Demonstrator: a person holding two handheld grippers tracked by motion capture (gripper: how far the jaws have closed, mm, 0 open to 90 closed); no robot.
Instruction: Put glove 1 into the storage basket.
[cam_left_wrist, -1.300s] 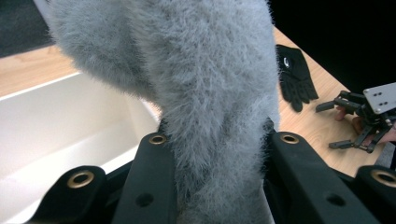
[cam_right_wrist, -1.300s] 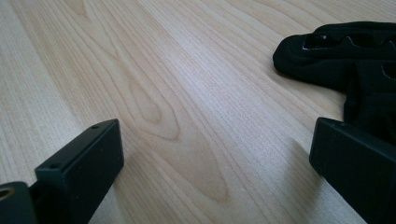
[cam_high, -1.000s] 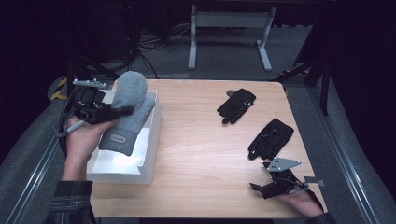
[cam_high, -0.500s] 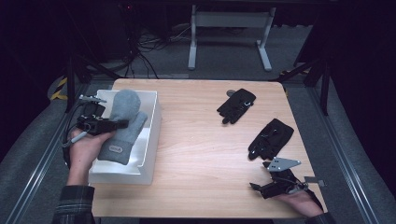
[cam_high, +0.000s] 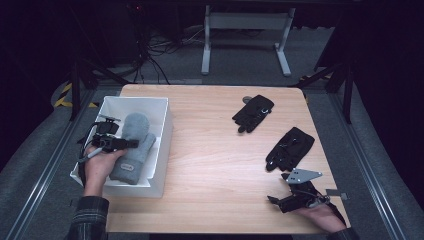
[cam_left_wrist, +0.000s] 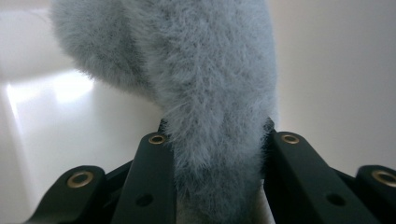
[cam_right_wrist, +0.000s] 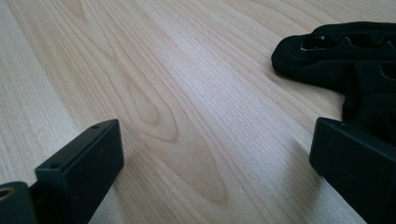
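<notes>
Three gloves are out: one grey mitten and two black gloves. The left claw is clamped on the mitten, its fuzzy cloth squeezed between both jaws, down inside one white box that walls the claw in on all sides. The right claw rests low on the surface, jaws spread wide with nothing between them. One black glove lies just ahead of that claw; the other glove lies farther beyond it.
</notes>
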